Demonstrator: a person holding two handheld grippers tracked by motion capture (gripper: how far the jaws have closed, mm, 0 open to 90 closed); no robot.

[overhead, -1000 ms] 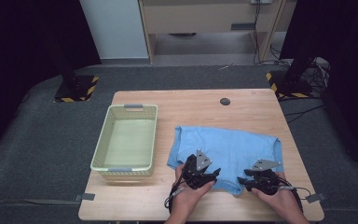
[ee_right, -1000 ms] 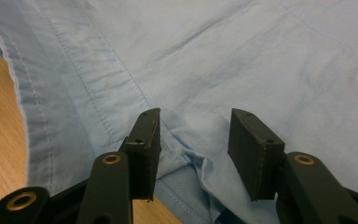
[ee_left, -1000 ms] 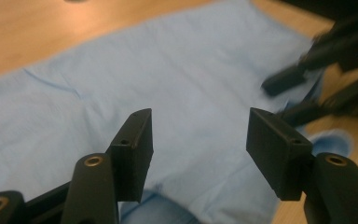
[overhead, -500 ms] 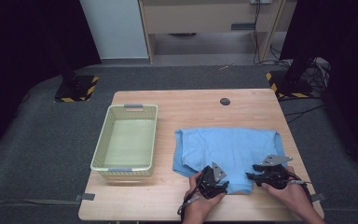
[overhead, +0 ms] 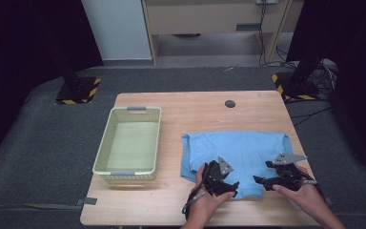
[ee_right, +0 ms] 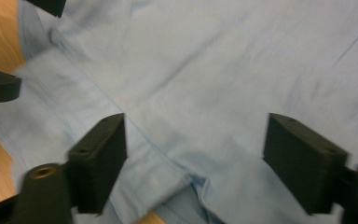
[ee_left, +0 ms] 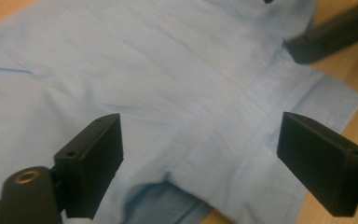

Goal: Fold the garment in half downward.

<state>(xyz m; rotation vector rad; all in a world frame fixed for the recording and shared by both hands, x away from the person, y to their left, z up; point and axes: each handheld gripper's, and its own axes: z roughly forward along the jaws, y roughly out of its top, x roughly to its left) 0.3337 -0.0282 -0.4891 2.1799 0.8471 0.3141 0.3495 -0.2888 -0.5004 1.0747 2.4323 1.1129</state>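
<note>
Having just been opening over the near hem of the flat light-blue cotton shirt (overhead: 238, 151), hovering released: left gripper (overhead: 229, 185), right gripper (overhead: 261, 179)

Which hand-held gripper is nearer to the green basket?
Left. The left hand-held gripper sits at the blue cloth's near edge, closer to the green basket; the right hand-held gripper is farther along it.
</note>
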